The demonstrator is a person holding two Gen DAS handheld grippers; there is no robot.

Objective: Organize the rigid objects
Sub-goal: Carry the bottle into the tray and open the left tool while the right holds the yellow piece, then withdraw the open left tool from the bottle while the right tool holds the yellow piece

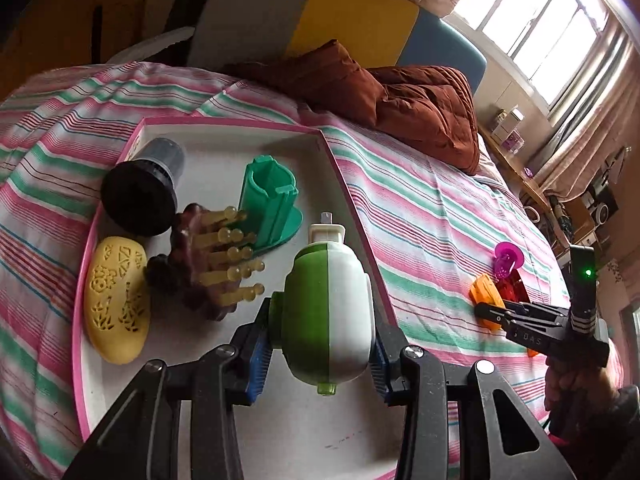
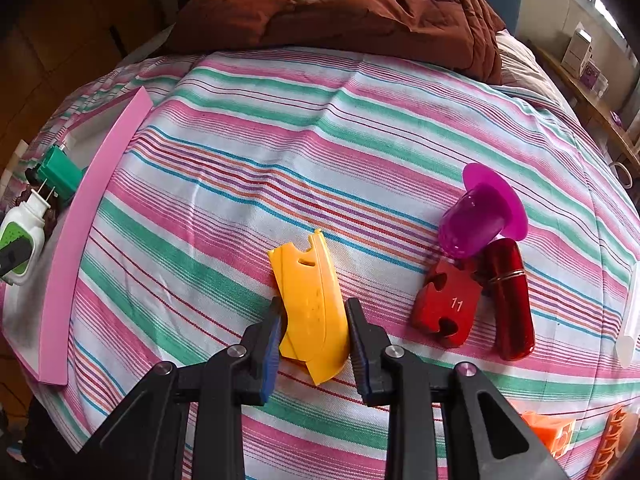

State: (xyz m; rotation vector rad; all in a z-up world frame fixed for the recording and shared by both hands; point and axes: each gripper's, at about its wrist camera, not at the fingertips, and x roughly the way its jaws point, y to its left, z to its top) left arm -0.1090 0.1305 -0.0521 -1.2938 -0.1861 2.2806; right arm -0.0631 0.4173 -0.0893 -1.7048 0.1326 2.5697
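My left gripper (image 1: 322, 320) is shut on a green and white plug-in device (image 1: 328, 312), held over the white tray with a pink rim (image 1: 352, 200). The same device (image 2: 20, 240) shows at the left edge of the right wrist view. In the tray lie a black and grey cylinder (image 1: 140, 196), a green holder (image 1: 268, 200), a brown brush with yellow bristles (image 1: 212, 260) and a yellow oval case (image 1: 118, 300). My right gripper (image 2: 314, 312) is shut on a yellow plastic piece (image 2: 312, 300) lying on the striped bedsheet (image 2: 280, 140), right of the tray rim (image 2: 80, 232).
On the sheet to the right lie a purple cup (image 2: 476, 224), a red puzzle piece marked 11 (image 2: 448, 304) and a red tube (image 2: 512, 300). Orange pieces (image 2: 548, 432) sit at the lower right. A brown quilt (image 2: 360, 8) is heaped at the far end of the bed.
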